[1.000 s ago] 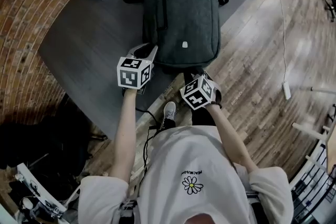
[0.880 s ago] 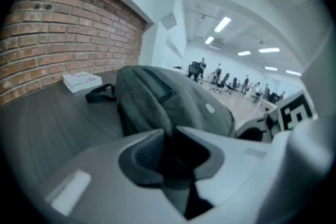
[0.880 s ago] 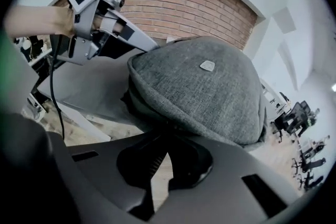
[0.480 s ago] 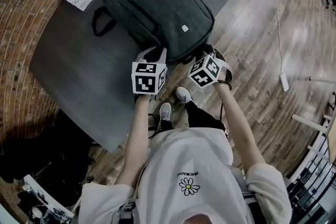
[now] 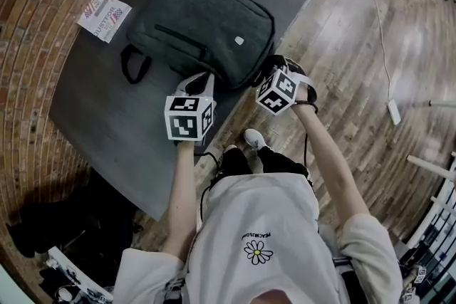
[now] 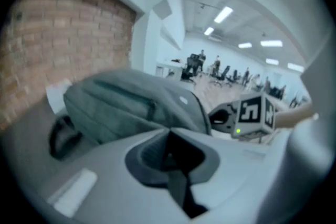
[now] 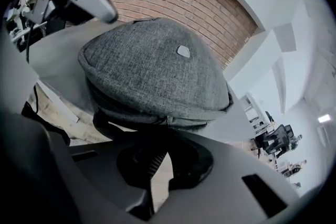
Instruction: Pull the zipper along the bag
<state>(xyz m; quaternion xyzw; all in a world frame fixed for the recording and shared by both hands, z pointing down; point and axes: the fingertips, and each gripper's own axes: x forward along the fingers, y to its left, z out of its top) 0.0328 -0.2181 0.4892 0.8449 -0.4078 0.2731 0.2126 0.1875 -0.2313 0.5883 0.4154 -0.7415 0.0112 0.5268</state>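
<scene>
A grey fabric bag (image 5: pixel 199 21) lies flat on the dark table (image 5: pixel 107 110), one near corner at the table's edge. My right gripper (image 5: pixel 267 67) is at that corner, shut on the small zipper pull (image 7: pixel 168 120) in the bag's (image 7: pixel 152 71) side seam. My left gripper (image 5: pixel 201 78) is at the bag's near edge, to the left of the right one. Its jaws are closing and stand almost together against the bag's (image 6: pixel 131 105) edge, left gripper (image 6: pixel 168 136). Whether fabric sits between the pads is hard to make out.
A printed paper (image 5: pixel 104 16) lies on the table left of the bag. The bag's carry handle (image 5: pixel 132 64) points toward the left. Wooden floor lies right of the table, with a cable and a white plug block (image 5: pixel 390 110). The person's shoe (image 5: pixel 253 139) is below the table edge.
The bag now lies turned counter-clockwise in the head view, with the paper further down at its left. Both grippers have stayed at its near edge, the left one slightly lower.
</scene>
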